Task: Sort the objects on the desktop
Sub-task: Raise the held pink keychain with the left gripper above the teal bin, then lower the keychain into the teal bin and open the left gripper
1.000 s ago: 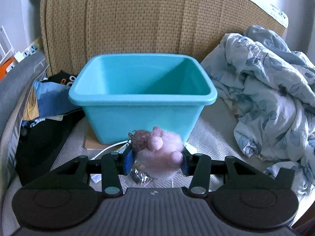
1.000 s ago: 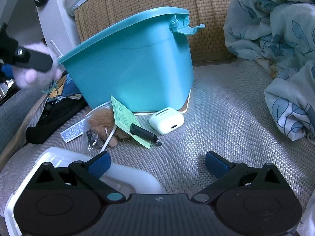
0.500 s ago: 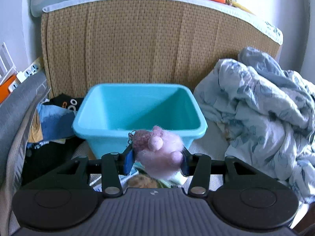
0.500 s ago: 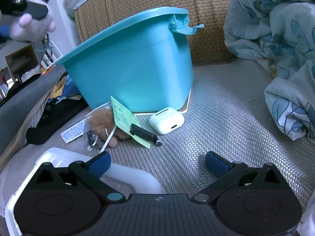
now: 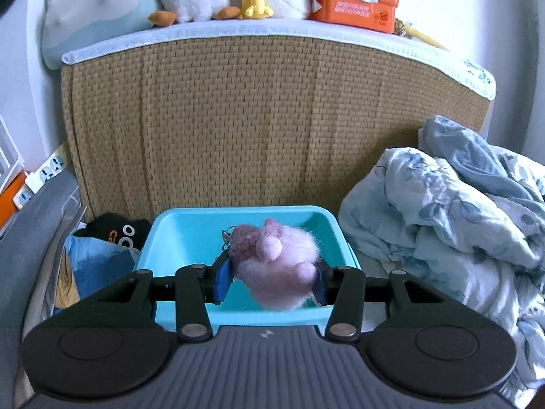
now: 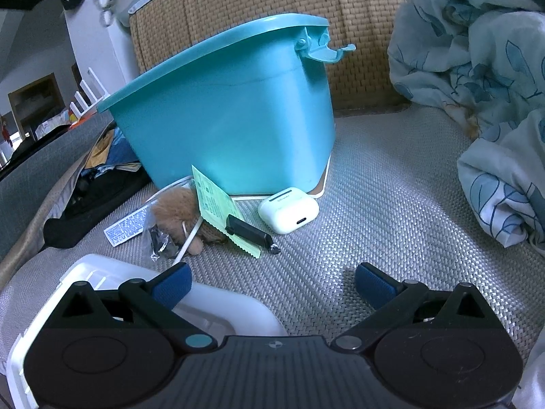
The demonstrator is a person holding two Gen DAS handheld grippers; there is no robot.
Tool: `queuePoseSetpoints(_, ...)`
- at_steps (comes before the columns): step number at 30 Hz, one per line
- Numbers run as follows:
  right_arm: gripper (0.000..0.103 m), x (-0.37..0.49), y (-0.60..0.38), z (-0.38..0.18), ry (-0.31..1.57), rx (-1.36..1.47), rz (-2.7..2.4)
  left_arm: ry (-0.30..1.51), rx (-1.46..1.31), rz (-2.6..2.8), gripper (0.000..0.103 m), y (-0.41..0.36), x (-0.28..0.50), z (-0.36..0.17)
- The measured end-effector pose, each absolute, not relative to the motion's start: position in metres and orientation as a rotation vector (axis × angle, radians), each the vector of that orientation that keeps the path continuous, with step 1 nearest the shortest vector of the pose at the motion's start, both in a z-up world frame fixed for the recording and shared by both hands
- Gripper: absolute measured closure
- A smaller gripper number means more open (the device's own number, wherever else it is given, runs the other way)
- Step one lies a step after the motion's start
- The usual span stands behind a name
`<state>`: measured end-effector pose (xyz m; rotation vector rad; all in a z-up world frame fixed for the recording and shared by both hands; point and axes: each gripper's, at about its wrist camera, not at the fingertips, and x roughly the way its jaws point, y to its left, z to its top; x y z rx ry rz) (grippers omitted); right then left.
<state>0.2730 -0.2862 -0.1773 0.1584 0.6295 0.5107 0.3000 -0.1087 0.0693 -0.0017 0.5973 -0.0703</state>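
Pink plush toy (image 5: 277,266), clamped in the left tool (image 5: 269,277), has risen from the woven surface (image 6: 391,211) and now hangs above the teal bin (image 5: 180,235), ready to drop. Right tool (image 6: 270,281) stays wide open, holding nothing, near the earbud case (image 6: 289,209).

We counted: 1 teal tub (image 6: 231,129) | 1 pink plush keychain (image 5: 276,266) at 6 o'clock | 1 brown plush (image 6: 177,208) | 1 white earbud case (image 6: 289,209) | 1 green card (image 6: 218,204) | 1 black stick (image 6: 248,230) | 1 white bin (image 6: 218,303) at 7 o'clock | 1 orange first-aid box (image 5: 354,1) at 1 o'clock | 2 grippers: left gripper (image 5: 270,281), right gripper (image 6: 270,284).
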Motion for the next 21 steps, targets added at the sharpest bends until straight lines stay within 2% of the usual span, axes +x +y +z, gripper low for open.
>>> queuePoseSetpoints(6, 0.0, 0.274, -0.286, -0.178, 0.63, 0.156, 0.51, 0.636, -0.026, -0.049, 0.053, -0.107, 0.332, 0.066)
queuePoseSetpoints(21, 0.0, 0.274, -0.287, -0.178, 0.634, 0.166, 0.514, 0.771, -0.015, 0.049, 0.053, -0.096, 0.379, 0.014)
